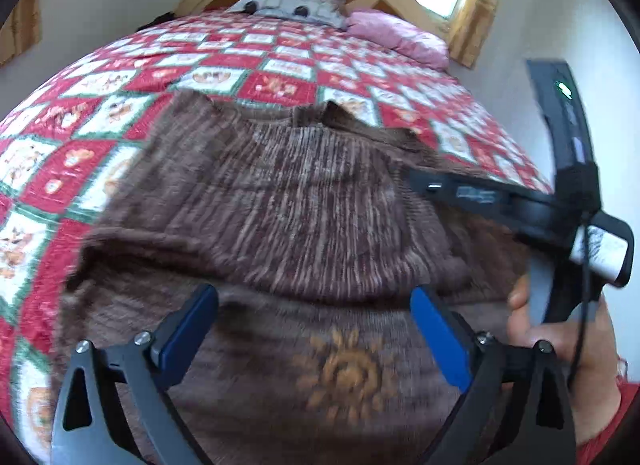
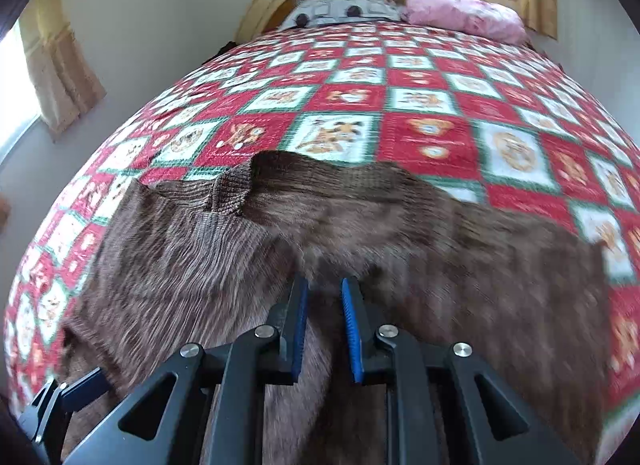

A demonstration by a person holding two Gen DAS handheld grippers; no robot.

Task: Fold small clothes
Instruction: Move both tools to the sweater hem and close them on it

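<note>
While the brown knit sweater lies on the quilted bed, one fold already laid over, left gripper hangs released above the sun motif, nothing between the jaws. Right gripper looks clenched on a ridge of the knit. Next, likely: carry that side across, release, smooth.

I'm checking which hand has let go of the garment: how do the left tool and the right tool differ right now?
The left tool stands wide open, nothing between its pads; the right tool is nearly closed with a fold of the brown sweater between its pads. The left hovers over the sweater's sun motif; the right sits over plain knit. Both have blue pads and point down at the sweater.
</note>
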